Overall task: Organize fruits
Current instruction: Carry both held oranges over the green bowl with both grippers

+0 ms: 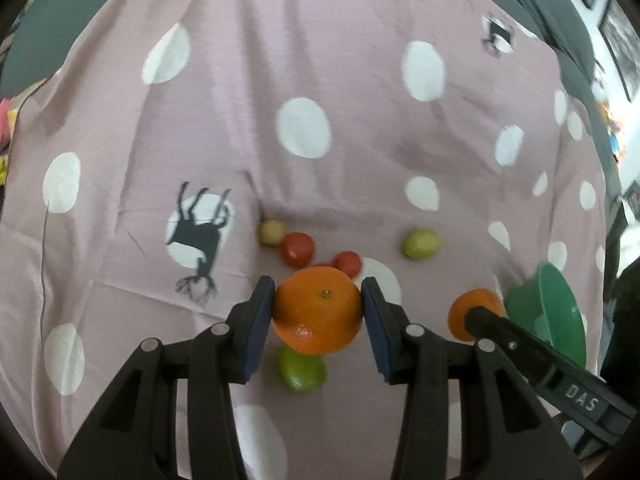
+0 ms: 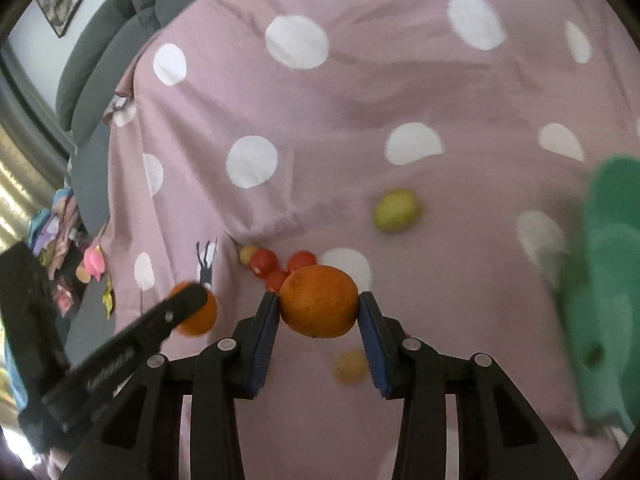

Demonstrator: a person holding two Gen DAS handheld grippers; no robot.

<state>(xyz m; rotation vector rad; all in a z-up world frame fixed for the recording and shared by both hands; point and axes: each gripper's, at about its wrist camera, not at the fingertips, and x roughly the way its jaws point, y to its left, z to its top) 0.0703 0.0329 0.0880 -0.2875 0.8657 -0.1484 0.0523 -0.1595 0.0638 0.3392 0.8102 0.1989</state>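
Observation:
My left gripper (image 1: 319,306) is shut on an orange (image 1: 318,312) and holds it above the pink dotted cloth (image 1: 320,80). My right gripper (image 2: 319,308) is shut on a second orange (image 2: 319,301); it also shows in the left wrist view (image 1: 474,310), near a green bowl (image 1: 554,308). On the cloth lie red tomatoes (image 1: 297,249), a yellowish fruit (image 1: 270,233), a yellow-green fruit (image 1: 420,244) and a green fruit (image 1: 302,370) under the left orange. The green bowl is blurred at the right of the right wrist view (image 2: 604,292).
A small orange-yellow fruit (image 2: 350,366) lies below the right gripper. Grey sofa cushions (image 2: 100,48) border the cloth at the far side. Colourful clutter (image 2: 72,240) lies off the cloth's left edge.

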